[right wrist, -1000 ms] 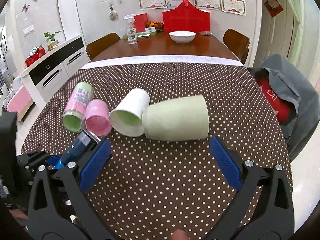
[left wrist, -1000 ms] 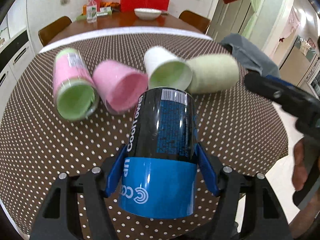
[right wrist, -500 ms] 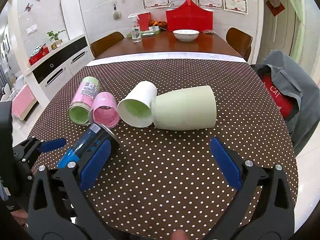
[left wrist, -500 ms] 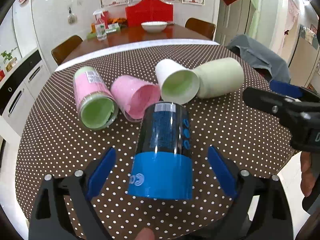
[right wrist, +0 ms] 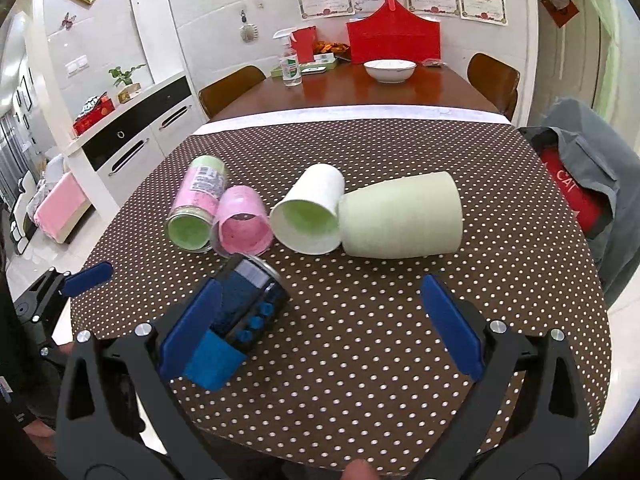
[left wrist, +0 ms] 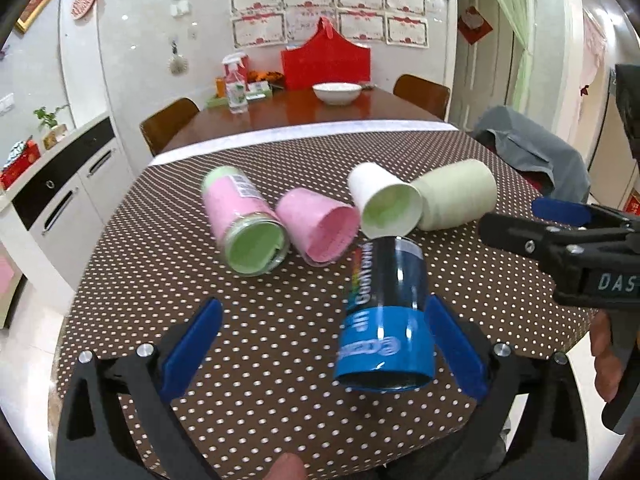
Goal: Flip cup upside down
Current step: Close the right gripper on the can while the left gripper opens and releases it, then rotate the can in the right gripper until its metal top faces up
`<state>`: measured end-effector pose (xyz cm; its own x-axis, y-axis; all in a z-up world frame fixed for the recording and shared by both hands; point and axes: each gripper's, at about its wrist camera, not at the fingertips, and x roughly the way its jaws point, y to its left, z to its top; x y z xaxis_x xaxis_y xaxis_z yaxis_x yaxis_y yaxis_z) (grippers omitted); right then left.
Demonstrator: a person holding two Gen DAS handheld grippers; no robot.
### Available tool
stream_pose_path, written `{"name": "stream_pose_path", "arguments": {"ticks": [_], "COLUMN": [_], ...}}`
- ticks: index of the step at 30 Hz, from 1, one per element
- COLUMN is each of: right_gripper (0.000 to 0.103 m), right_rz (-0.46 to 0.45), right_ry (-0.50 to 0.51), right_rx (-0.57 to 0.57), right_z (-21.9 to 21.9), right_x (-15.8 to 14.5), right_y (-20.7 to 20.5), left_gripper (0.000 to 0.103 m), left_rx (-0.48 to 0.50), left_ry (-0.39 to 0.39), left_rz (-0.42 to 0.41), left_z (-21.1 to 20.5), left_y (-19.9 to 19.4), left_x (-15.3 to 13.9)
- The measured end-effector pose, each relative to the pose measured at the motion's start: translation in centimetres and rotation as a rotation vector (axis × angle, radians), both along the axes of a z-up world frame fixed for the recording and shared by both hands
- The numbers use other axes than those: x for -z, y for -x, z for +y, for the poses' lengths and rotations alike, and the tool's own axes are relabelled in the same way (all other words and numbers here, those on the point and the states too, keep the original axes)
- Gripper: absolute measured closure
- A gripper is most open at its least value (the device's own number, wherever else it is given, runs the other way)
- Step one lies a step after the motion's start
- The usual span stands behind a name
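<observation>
Left wrist view showed the left gripper (left wrist: 320,344) spread wide, holding nothing, where a second earlier it had clamped the blue-and-black cup (left wrist: 386,316), now standing tilted, wide mouth down, on the dotted desk (left wrist: 160,272); backing straight off would best avoid nudging it. Right wrist view showed the right gripper (right wrist: 320,332) wide and empty as before, cup (right wrist: 240,320) by its left finger.

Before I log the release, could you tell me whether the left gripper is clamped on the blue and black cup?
No. The left gripper is wide open, and the blue and black cup sits between its spread fingers with a clear gap on one side.
</observation>
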<state>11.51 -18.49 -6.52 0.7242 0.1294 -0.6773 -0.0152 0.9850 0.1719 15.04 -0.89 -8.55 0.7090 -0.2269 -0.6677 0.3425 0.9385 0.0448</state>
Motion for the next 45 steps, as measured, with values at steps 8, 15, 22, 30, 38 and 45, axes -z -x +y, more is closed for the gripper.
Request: {"name": "stream_pose_path", "arguments": {"ticks": [8, 15, 22, 30, 38, 45], "right_gripper": [0.006, 0.006, 0.006, 0.006, 0.008, 0.029], "right_rz": [0.040, 0.128, 0.256, 0.419, 0.511, 0.580], "right_ry": [-0.059, -0.114, -0.159, -0.259, -0.252, -0.243], "right_rx": [-0.024, -0.008, -0.004, 0.043, 0.111, 0.109], "right_z": [1.0, 1.5, 2.6, 3.3, 4.5, 4.8], "right_x": [-0.1, 0.9, 2.6, 4.8, 5.7, 6.7], "right_y": [-0.3, -1.2, -2.8, -5.5, -8.0, -9.6], "left_gripper": [0.004, 0.004, 0.004, 0.004, 0.004, 0.004], "left_rx": [-0.069, -0.107, -0.133, -0.163, -0.172, -0.177], "left_ry": [-0.001, -0.014, -0.044, -0.033, -0.001, -0.001], "left_rz": [-0.070, -0.097, -0.118, -0.118, -0.121, -0.110], "left_z": [2.7, 4.4, 5.1, 7.3, 8.9, 9.6], "left_y": [1.4, 2.1, 2.1, 1.9, 2.4, 2.8], "left_x": [-1.7, -2.2, -1.8, -1.6, -1.2, -0.4]}}
